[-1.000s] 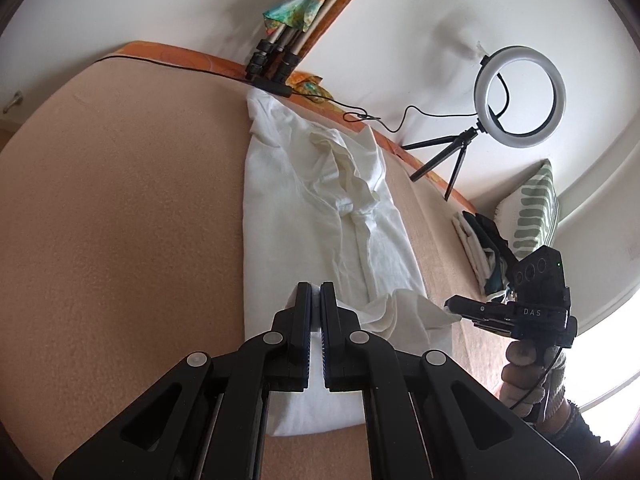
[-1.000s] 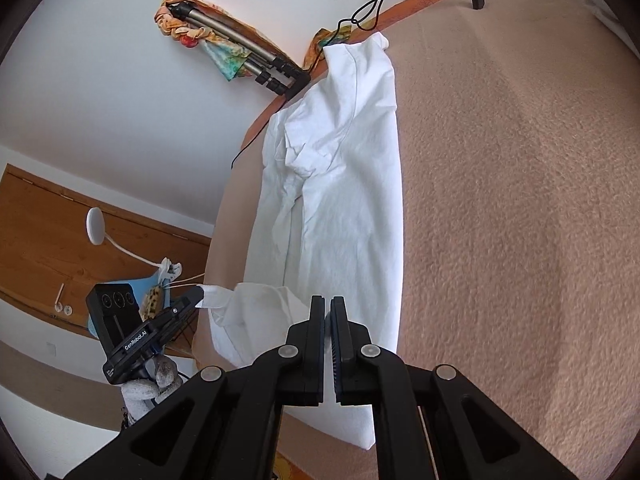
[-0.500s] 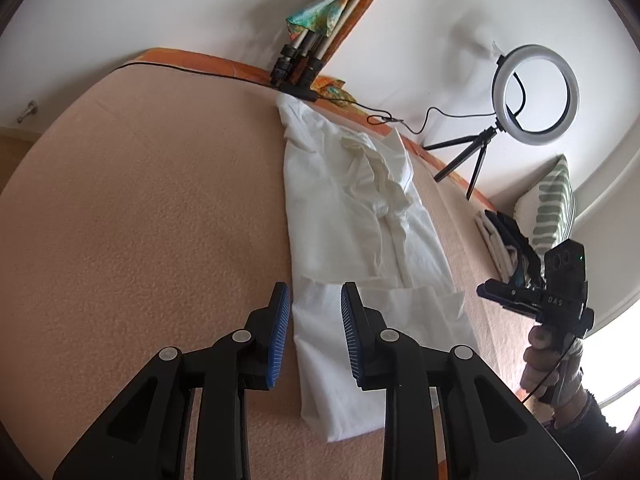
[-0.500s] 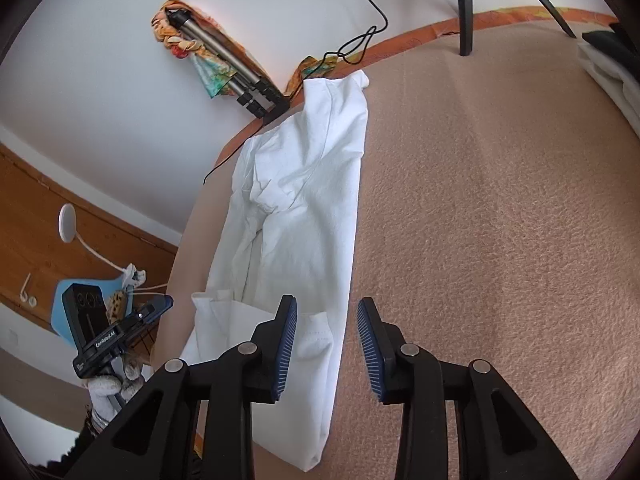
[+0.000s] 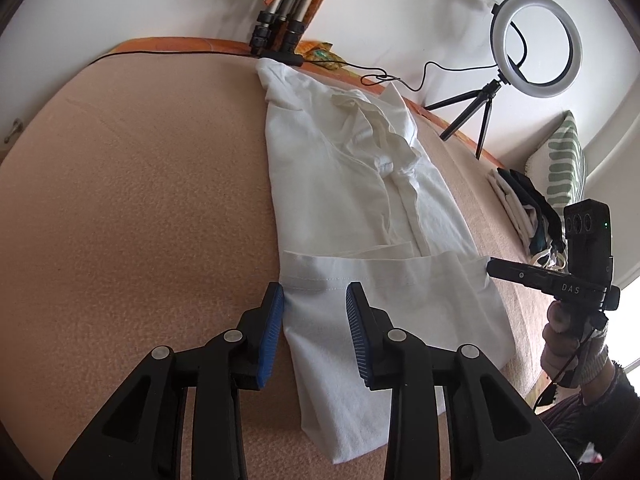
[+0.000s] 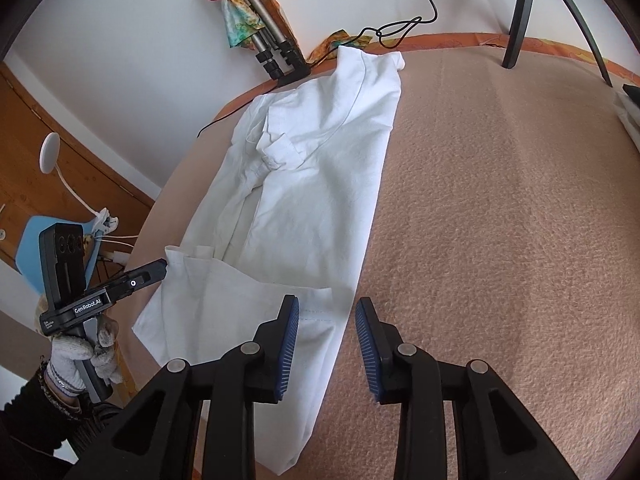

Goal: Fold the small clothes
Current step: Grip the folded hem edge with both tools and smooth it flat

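Observation:
A white shirt (image 5: pixel 360 184) lies lengthwise on the peach blanket (image 5: pixel 140 200), sides folded in, collar toward the far wall. Its near hem is folded back over the body, with the hem edge (image 5: pixel 360 268) across the middle. My left gripper (image 5: pixel 315 300) is open and empty just above the hem's left corner. My right gripper (image 6: pixel 327 312) is open and empty over the hem's right corner; the shirt (image 6: pixel 312 168) runs away from it. Each gripper shows in the other's view, the right one (image 5: pixel 520 274) and the left one (image 6: pixel 144 276).
A ring light on a small tripod (image 5: pixel 532 44) stands at the back right. A folded tripod with a colourful cloth (image 5: pixel 280 8) leans on the wall behind the collar. A pile of folded clothes (image 5: pixel 524 208) and a striped pillow (image 5: pixel 564 164) lie at the right.
Both grippers, shut on the hem corners a second ago, laid the hem down over the shirt body, opened and drew back a little. The hem now lies flat.

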A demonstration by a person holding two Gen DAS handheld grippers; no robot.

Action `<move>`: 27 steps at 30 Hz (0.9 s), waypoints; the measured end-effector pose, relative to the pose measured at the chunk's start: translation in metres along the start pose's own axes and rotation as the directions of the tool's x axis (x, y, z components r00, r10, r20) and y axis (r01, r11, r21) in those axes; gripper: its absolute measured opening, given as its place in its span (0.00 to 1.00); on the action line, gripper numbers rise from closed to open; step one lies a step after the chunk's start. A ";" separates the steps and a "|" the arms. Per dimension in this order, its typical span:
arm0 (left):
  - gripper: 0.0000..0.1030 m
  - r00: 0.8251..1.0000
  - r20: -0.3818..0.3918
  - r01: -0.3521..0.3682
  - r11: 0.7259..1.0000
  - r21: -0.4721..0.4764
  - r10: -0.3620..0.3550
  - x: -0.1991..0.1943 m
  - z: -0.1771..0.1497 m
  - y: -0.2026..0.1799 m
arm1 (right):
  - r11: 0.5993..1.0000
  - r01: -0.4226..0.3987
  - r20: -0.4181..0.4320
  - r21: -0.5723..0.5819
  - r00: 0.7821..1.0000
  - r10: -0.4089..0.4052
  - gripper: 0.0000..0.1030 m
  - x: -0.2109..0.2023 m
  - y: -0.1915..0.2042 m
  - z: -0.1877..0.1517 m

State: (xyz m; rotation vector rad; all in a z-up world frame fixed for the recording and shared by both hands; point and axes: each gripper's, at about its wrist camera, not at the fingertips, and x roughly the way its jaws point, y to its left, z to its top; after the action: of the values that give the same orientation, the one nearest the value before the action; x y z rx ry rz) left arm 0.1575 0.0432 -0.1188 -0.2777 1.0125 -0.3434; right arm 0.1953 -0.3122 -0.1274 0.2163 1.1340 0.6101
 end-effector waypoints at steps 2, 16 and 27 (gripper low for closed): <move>0.22 1.000 0.010 -0.014 1.000 0.012 0.014 0.000 0.000 -0.002 | 1.000 0.010 -0.001 -0.015 1.000 -0.010 0.23 0.002 0.003 0.000; 0.02 0.995 0.098 -0.036 0.998 0.053 0.030 -0.012 0.009 -0.012 | 0.981 0.141 0.089 -0.135 0.988 -0.129 0.01 -0.010 0.027 0.008; 0.02 0.997 0.074 -0.033 0.998 0.047 0.030 -0.008 0.005 -0.009 | 0.996 0.052 0.049 -0.074 0.998 -0.048 0.31 -0.008 0.012 0.008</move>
State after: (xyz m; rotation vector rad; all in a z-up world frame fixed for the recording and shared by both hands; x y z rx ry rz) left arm 0.1567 0.0389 -0.1063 -0.2294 0.9339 -0.3261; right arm 0.1964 -0.3057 -0.1123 0.1371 1.0656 0.5991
